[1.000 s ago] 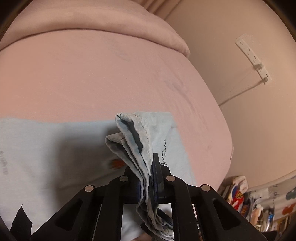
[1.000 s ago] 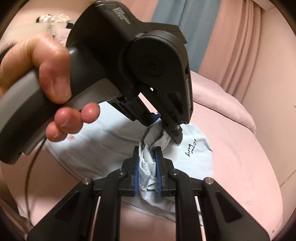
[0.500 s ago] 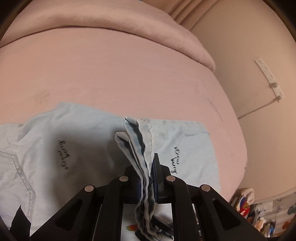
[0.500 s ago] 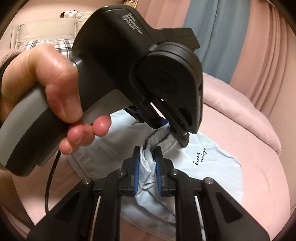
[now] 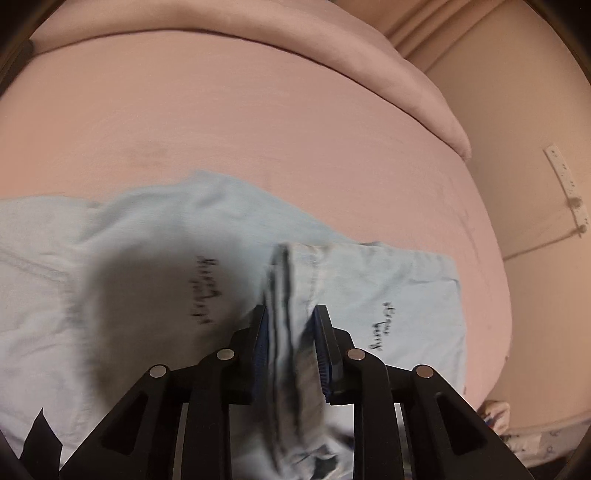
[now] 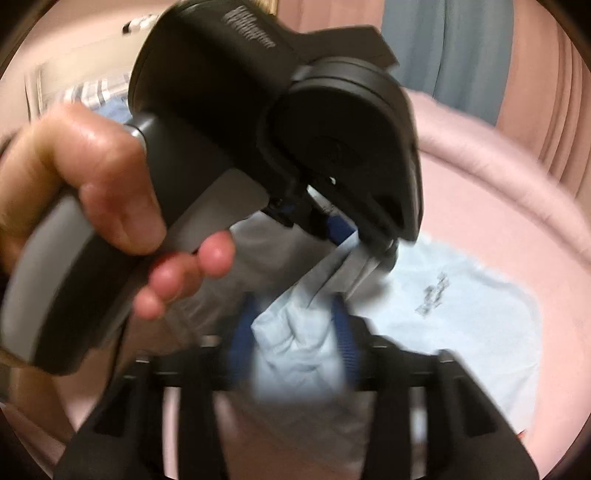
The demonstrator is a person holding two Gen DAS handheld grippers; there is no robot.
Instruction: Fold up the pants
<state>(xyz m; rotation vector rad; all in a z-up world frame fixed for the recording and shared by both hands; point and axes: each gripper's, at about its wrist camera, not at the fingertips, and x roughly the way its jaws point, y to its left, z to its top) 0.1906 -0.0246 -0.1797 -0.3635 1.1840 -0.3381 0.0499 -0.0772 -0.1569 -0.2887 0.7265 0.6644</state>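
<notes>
Mid-fold: my left tool (image 5: 290, 332) and right tool (image 6: 295, 343) each pinch a bunched edge of the pale blue pants (image 5: 155, 266), which lie spread on the pink bed (image 5: 258, 129). Next, I'd carry that edge toward twelve o'clock and lay it flat.

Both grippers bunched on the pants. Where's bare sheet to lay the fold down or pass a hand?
Free: the pink sheet beyond the pants, up to the folded pink blanket; also a bare strip right of the pants toward the mattress edge. Crowded: the near side, where the left gripper and right gripper both pinch bunched fabric, left hand alongside.
</notes>
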